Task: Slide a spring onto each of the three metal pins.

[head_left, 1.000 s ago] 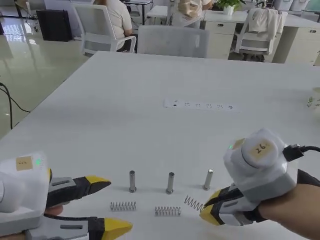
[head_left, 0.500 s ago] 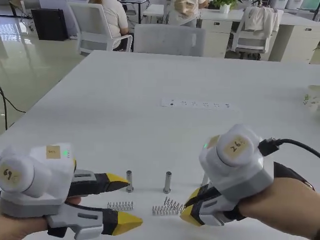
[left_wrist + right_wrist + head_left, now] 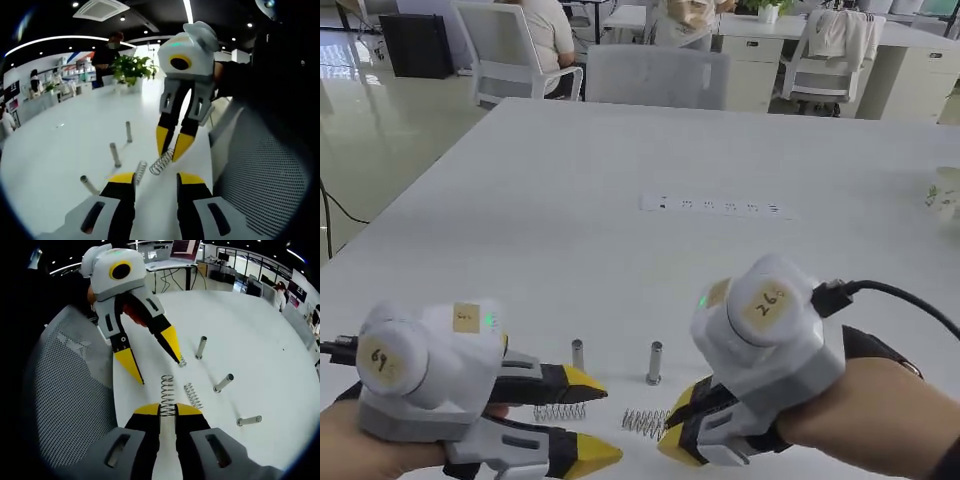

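**Threading the first spring.** The right gripper (image 3: 167, 411) is pinching one end of a spring (image 3: 167, 390) between jaws drawn nearly together. The rest of the coil is projecting straight ahead along the jaw line, with its far end free. The left gripper (image 3: 157, 178) is facing it across a short gap, its jaws spread wide and carrying nothing.

A second spring (image 3: 192, 395) is lying on the white table (image 3: 620, 250) just beside the held one. A third spring (image 3: 182, 361) is lying at the tip of one left jaw. Beyond the springs, the three metal pins (image 3: 223, 383) are standing upright in a row, each of them bare.

The step in hand appears to be carrying the held spring to a pin.

- **Line-up:** the wrist should be rolling until the coil's axis is matching the pin's, with the open end centred over the pin top before any descent.
- **Grip:** pressure is best kept light, since a hard squeeze would likely flatten the end turns, and a slack coil may droop off line.
- **Support:** if the pins are merely standing loose, the open left jaws could be steadying the chosen pin low down.
- **Release:** letting go is safest once several turns are riding over the pin.
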`<state>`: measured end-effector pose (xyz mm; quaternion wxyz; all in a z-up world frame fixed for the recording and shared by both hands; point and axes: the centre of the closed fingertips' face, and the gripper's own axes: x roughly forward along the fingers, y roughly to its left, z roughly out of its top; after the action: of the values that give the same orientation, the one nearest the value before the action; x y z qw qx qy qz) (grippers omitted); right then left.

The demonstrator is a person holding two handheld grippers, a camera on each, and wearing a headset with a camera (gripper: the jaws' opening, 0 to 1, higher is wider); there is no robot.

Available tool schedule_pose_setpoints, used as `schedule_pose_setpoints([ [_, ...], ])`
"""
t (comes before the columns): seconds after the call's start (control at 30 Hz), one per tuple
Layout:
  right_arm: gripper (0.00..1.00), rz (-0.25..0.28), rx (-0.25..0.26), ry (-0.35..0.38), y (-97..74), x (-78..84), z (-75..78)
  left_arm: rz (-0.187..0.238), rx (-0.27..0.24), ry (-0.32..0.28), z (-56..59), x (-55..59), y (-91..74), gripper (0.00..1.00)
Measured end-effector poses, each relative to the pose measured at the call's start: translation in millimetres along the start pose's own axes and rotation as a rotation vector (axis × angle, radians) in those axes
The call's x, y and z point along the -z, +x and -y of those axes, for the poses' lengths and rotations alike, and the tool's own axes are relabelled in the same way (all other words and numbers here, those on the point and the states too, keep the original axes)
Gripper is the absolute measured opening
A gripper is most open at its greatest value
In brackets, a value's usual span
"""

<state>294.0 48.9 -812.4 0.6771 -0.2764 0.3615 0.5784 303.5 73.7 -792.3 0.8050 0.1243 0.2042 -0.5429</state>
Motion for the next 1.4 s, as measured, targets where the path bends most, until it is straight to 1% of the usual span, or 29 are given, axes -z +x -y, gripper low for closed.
schedule_pose_setpoints([
  [0.23,0.08,-0.001,-0.032,-0.026,1.6,-1.3,-6.7,-0.009,0.031,0.022,8.5,1.4,4.1,0.19],
  [0.33,0.08,0.003,-0.055,-0.037,2.3,-2.7,-11.8,-0.013,0.04,0.032,10.5,2.2,5.3,0.16],
  [0.5,0.08,0.006,-0.083,-0.049,4.4,-3.2,-17.9,-0.011,0.058,0.05,15.2,2.3,6.4,0.07],
  [0.7,0.08,0.018,-0.093,-0.042,1.8,-4.2,-18.4,-0.017,0.068,0.054,17.8,4.1,6.6,0.06],
  [0.97,0.08,0.079,-0.125,0.029,-7.2,-11.0,-17.3,-0.015,0.066,0.053,17.5,4.2,5.9,0.05],
  [1.07,0.08,0.104,-0.137,0.051,-11.3,-15.5,-17.8,-0.017,0.063,0.058,17.0,4.6,6.1,0.04],
  [1.27,0.08,0.134,-0.132,0.068,-13.5,-22.1,-16.7,-0.016,0.053,0.059,14.5,4.4,5.9,0.04],
  [1.37,0.08,0.173,-0.144,0.12,-17.1,-28.3,-14.3,-0.015,0.055,0.058,15.0,4.6,6.1,0.04],
  [1.4,0.08,0.178,-0.146,0.129,-18.0,-29.2,-13.8,-0.015,0.055,0.059,15.1,4.5,6.4,0.03],
])
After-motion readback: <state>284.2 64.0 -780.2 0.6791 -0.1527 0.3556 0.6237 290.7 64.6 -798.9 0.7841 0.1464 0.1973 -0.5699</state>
